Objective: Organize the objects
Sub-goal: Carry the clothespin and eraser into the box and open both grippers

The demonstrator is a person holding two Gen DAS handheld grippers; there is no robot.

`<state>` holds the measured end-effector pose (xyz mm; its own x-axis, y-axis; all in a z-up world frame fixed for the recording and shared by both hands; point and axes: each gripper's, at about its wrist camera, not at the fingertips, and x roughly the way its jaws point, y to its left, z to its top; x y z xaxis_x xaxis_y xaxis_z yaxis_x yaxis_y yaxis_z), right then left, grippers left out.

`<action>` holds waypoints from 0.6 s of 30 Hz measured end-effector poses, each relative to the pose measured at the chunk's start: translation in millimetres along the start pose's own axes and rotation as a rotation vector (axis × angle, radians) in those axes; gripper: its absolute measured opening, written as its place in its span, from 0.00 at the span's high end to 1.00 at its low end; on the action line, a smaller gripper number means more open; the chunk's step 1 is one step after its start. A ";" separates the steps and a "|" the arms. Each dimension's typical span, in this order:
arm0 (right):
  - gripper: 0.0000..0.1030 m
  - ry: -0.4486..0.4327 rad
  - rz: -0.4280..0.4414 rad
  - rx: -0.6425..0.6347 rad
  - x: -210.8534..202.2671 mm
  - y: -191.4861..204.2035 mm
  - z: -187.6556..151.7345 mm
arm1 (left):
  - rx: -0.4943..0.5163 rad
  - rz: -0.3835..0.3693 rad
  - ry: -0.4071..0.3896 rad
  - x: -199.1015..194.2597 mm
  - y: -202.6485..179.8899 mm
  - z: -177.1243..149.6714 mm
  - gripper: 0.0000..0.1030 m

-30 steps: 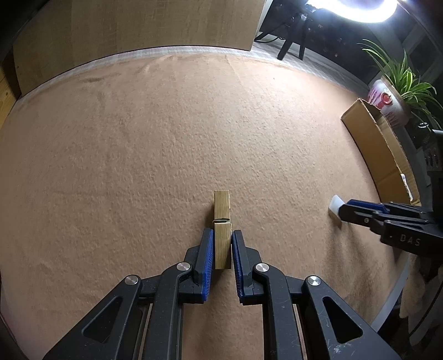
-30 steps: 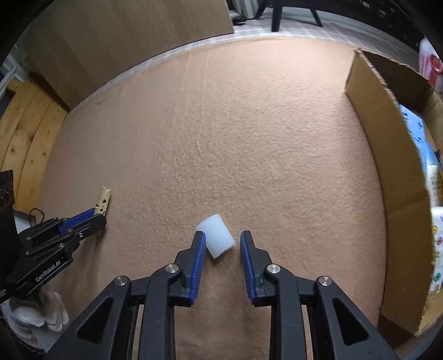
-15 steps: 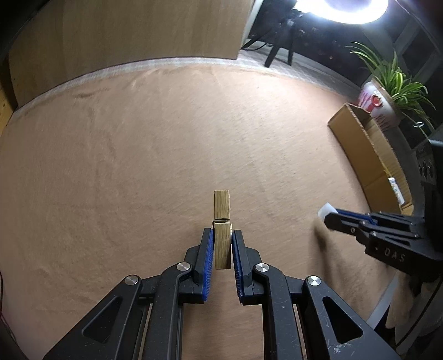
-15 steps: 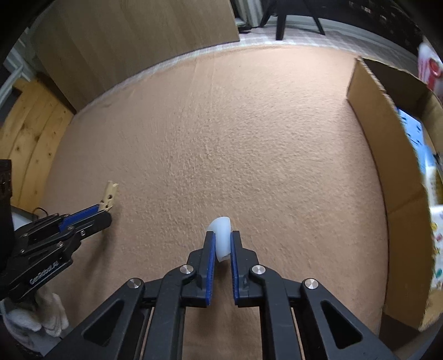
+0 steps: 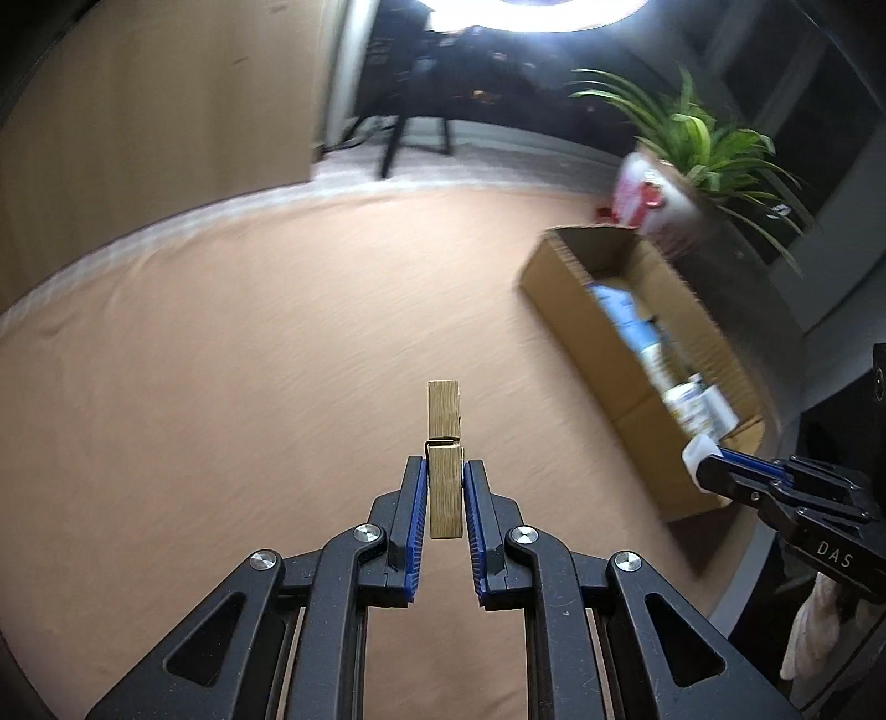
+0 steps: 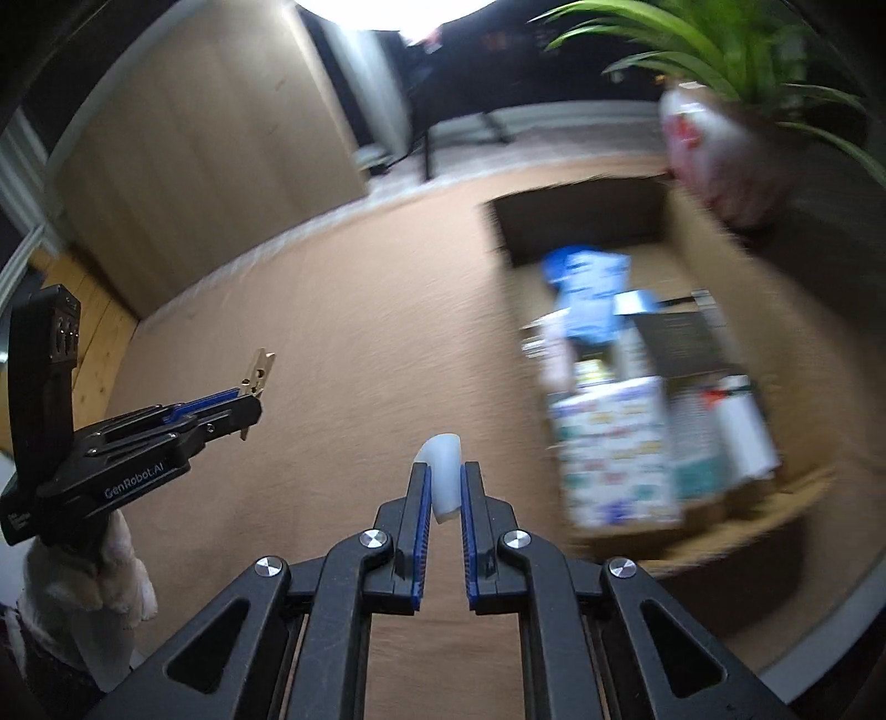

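My left gripper (image 5: 444,471) is shut on a wooden clothespin (image 5: 443,443) and holds it in the air above the tan felt table (image 5: 221,387). The clothespin (image 6: 257,374) and left gripper (image 6: 243,410) also show in the right wrist view. My right gripper (image 6: 444,476) is shut on a small white cap (image 6: 443,471) and holds it above the table, left of an open cardboard box (image 6: 670,221). The box (image 5: 559,282) holds several packets and boxes. The right gripper (image 5: 703,459) with the cap (image 5: 698,448) shows in the left wrist view near the box's near end.
A potted plant (image 5: 698,144) in a white and red pot (image 6: 714,160) stands behind the box. A wooden panel (image 5: 138,111) stands at the table's far left edge. A ring light (image 5: 526,11) glares at the top. Tripod legs (image 5: 410,133) stand behind the table.
Both grippers have lifted off the table and swung up and toward the box. The right gripper closed on the white cap. The left keeps the clothespin.
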<state>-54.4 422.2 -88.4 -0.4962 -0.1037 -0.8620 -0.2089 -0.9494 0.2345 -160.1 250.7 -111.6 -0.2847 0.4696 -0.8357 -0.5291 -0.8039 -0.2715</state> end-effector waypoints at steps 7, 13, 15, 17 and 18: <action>0.91 -0.053 -0.071 0.092 -25.8 -67.4 2.4 | 0.091 -0.065 -0.011 23.5 -74.1 40.9 0.86; 0.91 -0.065 -0.104 0.130 -30.5 -107.1 8.3 | 0.152 -0.107 0.011 55.9 -128.6 67.0 0.86; 0.91 -0.067 -0.114 0.133 -28.1 -114.4 9.8 | 0.169 -0.112 0.022 66.8 -141.4 72.7 0.86; 0.91 -0.059 -0.109 0.140 -23.6 -119.1 11.2 | 0.188 -0.111 0.037 78.5 -154.1 77.2 0.86; 0.91 -0.054 -0.104 0.141 -20.9 -121.1 12.2 | 0.198 -0.106 0.042 83.6 -159.0 78.9 0.86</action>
<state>-29.0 543.0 -93.3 -0.5097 0.0130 -0.8603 -0.3761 -0.9026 0.2092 -162.8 446.6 -100.6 -0.1872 0.5288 -0.8278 -0.7020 -0.6615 -0.2638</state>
